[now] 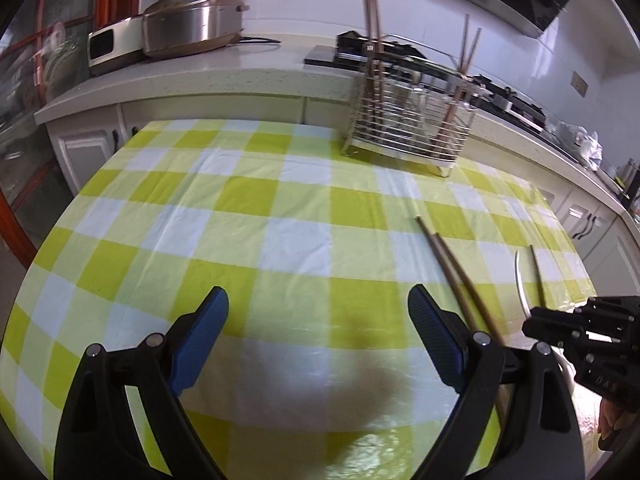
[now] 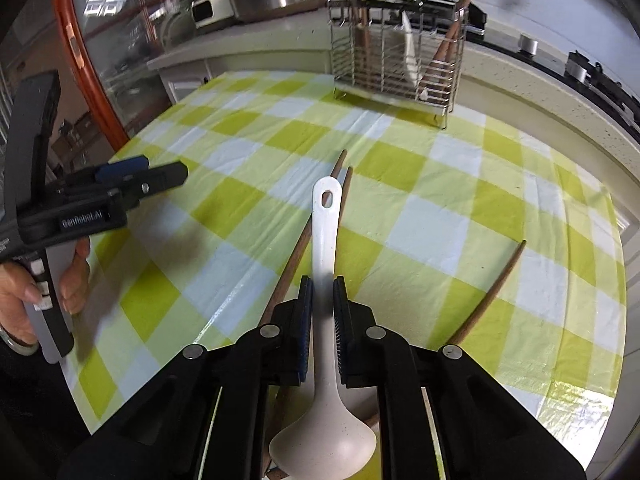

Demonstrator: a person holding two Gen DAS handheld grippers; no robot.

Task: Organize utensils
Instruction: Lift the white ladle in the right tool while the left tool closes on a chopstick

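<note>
On checked tablecloth [image 2: 432, 232], three chopsticks [image 2: 496, 288], one spoon [image 2: 326, 236] in right gripper [image 2: 323, 292]

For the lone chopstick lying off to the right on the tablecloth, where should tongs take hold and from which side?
Grip the lone chopstick near mid-length, from above, the tongs straddling its width. It lies flat on the tablecloth with open cloth on both sides; its lower end runs behind the right tongs, which are shut on the white ladle.
</note>
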